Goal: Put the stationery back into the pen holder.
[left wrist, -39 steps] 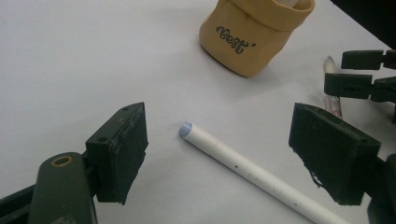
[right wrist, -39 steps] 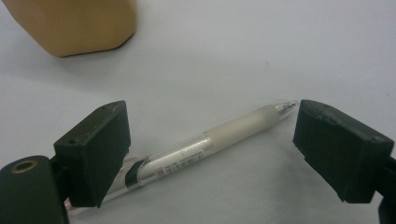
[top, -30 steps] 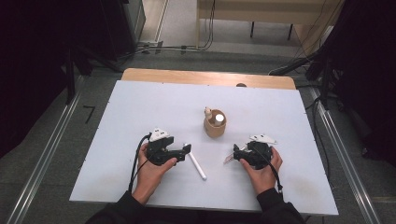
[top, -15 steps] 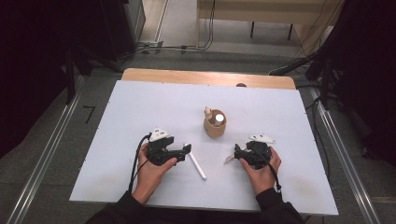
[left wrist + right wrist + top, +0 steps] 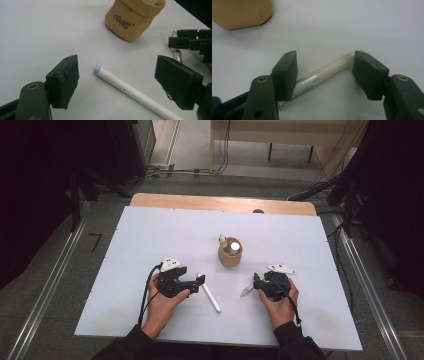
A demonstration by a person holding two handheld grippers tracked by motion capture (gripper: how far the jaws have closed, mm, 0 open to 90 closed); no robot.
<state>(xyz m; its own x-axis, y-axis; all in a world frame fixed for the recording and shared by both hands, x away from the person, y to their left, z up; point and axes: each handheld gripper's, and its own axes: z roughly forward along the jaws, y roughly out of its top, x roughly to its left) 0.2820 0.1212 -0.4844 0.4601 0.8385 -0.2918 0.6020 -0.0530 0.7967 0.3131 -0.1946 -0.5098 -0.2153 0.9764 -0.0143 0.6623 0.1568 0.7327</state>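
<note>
Beside the tan pouch [image 5: 230,255], a clear pen [image 5: 324,72] is straddled by the closing right gripper [image 5: 324,75], while a white pen [image 5: 135,95] is framed by the wide-open left gripper [image 5: 125,82].

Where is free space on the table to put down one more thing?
The table is bare left and behind the tan holder, also right of it. It is crowded in front: white pen by left gripper, clear pen between right gripper jaws.

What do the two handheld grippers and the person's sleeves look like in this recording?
Both the left gripper and the right gripper are black, with blocky two-jaw pads, brass-coloured pivot rivets, a grey three-cornered top plate and a trailing black cable. The sleeves are dark.
</note>
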